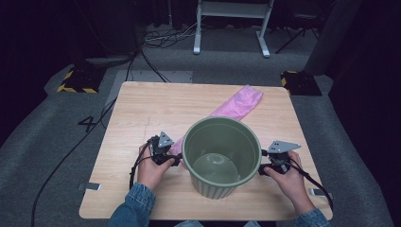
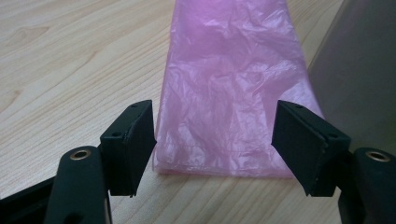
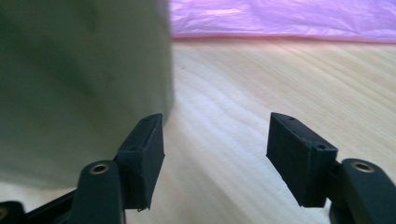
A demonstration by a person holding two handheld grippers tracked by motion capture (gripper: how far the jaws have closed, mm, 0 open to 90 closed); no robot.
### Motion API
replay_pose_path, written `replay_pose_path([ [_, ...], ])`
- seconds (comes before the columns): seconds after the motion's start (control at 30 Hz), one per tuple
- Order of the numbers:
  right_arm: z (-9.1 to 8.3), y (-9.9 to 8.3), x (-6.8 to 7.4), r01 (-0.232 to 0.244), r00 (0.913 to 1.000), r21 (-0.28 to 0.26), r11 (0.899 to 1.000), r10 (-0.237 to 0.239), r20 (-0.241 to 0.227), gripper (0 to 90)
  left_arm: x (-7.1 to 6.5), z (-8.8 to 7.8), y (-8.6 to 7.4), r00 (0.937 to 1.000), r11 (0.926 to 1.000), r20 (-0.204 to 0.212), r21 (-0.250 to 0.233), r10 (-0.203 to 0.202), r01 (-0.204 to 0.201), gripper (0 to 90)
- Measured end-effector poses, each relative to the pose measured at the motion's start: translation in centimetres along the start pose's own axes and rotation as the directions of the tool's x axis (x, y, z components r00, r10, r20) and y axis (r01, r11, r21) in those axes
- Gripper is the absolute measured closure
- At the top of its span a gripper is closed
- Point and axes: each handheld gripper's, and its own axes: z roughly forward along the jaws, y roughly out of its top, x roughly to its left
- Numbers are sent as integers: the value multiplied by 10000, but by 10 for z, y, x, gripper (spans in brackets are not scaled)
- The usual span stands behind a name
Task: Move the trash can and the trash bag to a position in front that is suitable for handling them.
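Observation:
A ribbed green bin (image 1: 213, 189) stands upright and empty at the front middle of the wooden table (image 1: 142, 109). A flat pink plastic bag (image 1: 239, 105) lies slanted behind it, running from the bin's left side to the back right. My left gripper (image 1: 177, 160) is just left of the bin. In the left gripper view it (image 2: 212, 140) is open and low over the table, its jaws either side of the bag's near end (image 2: 229, 93), with the bin wall (image 2: 359, 70) at the right. My right gripper (image 1: 262, 163) is at the bin's right side, open (image 3: 215, 154) over bare wood beside the bin (image 3: 79, 79).
Grey carpet surrounds the table. Black cables (image 1: 71, 151) run across the floor at the left. A white desk frame (image 1: 231, 28) stands at the back. Yellow-and-black striped bases (image 1: 75, 80) sit near the table's far corners.

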Motion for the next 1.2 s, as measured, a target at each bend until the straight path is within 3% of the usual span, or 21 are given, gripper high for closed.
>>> replay_pose_path([
  [0.2,11,7,-15,-139,9996,-177,9997,143,243,323,2,-13,-5,10000,9998,-51,-179,-75,74,300],
  [0.33,22,18,-29,-280,9983,-380,9989,299,498,279,1,-24,-10,9998,9997,-174,222,123,-119,297],
  [0.37,28,25,-32,-175,9978,-425,9989,201,628,272,0,-29,-15,9998,9999,-215,-154,-2,-1,299],
  [0.5,46,39,-39,-83,9979,-648,9979,124,638,247,2,-41,-24,9991,10000,-415,22,-79,80,299],
  [0.63,69,47,-46,-374,9986,-816,9960,403,334,211,5,-52,-34,9977,9996,-618,5,-289,290,302],
  [0.93,109,54,-50,-272,9993,-947,9951,294,225,214,11,-63,-50,9941,9978,-875,150,-637,653,304],
  [1.2,139,62,-47,-159,9996,-459,9988,170,246,213,15,-69,-58,9922,9968,-1005,217,-744,770,304],
])
